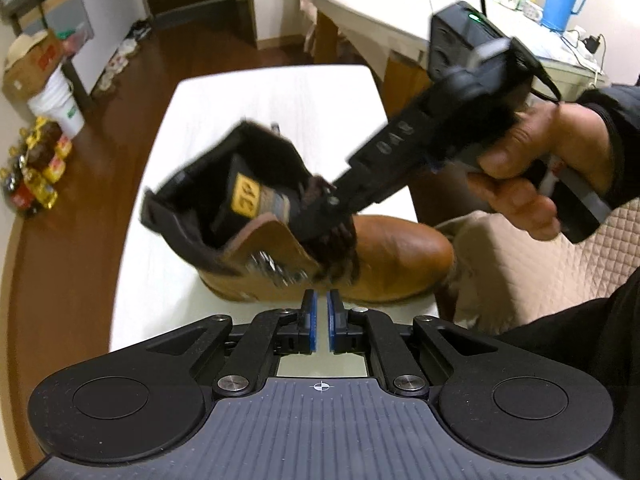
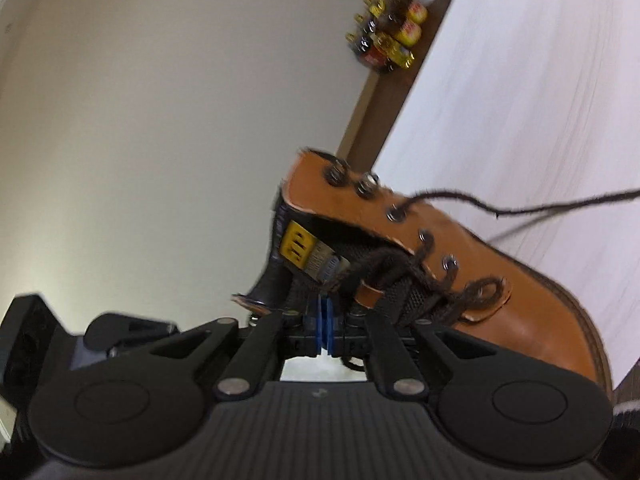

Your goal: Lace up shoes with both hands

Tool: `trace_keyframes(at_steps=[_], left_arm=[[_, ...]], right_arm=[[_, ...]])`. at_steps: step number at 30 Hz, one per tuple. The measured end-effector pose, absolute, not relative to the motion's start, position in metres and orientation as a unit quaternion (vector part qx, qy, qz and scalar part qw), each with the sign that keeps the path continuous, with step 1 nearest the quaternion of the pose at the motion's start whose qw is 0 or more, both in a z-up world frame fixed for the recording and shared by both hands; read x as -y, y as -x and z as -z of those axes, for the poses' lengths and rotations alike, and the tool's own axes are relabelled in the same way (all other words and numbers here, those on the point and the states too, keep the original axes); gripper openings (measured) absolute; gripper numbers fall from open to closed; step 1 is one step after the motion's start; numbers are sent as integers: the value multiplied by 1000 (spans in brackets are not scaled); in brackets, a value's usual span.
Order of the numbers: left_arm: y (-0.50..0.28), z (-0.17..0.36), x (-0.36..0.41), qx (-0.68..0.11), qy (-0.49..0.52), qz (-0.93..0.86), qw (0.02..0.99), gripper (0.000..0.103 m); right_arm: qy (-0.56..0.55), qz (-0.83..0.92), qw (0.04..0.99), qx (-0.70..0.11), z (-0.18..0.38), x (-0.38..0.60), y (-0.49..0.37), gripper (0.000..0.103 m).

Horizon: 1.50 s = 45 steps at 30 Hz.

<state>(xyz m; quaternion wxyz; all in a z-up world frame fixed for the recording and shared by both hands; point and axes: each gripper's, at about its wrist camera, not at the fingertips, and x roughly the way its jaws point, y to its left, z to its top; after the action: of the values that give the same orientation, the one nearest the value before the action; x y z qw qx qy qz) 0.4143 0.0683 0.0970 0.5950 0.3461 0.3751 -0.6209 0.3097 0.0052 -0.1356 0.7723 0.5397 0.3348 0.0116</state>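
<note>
Item: tan boot, lying on the white surface at twelve o'clock of my left claw, which is standing slightly parted on nothing. I am pressing my right claw together at the tongue, seemingly pinching the dark lace, though blur is hiding the contact. Risk, as I am judging it: a tug could slip the lace or drag the unsteadied boot, since the free end is trailing toward two o'clock.
</note>
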Motion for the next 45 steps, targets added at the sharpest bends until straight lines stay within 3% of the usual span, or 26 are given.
trace_keyframes(at_steps=[18, 29, 45], left_arm=[[-408, -84, -76, -359, -337, 582, 647, 7], [-401, -78, -81, -364, -337, 583, 643, 7], [-400, -74, -77, -366, -348, 574, 644, 7]], right_arm=[[-580, -74, 690, -426, 158, 11, -357, 3], [-639, -85, 622, -445, 175, 30, -354, 3], [-663, -83, 597, -443, 179, 31, -354, 3]])
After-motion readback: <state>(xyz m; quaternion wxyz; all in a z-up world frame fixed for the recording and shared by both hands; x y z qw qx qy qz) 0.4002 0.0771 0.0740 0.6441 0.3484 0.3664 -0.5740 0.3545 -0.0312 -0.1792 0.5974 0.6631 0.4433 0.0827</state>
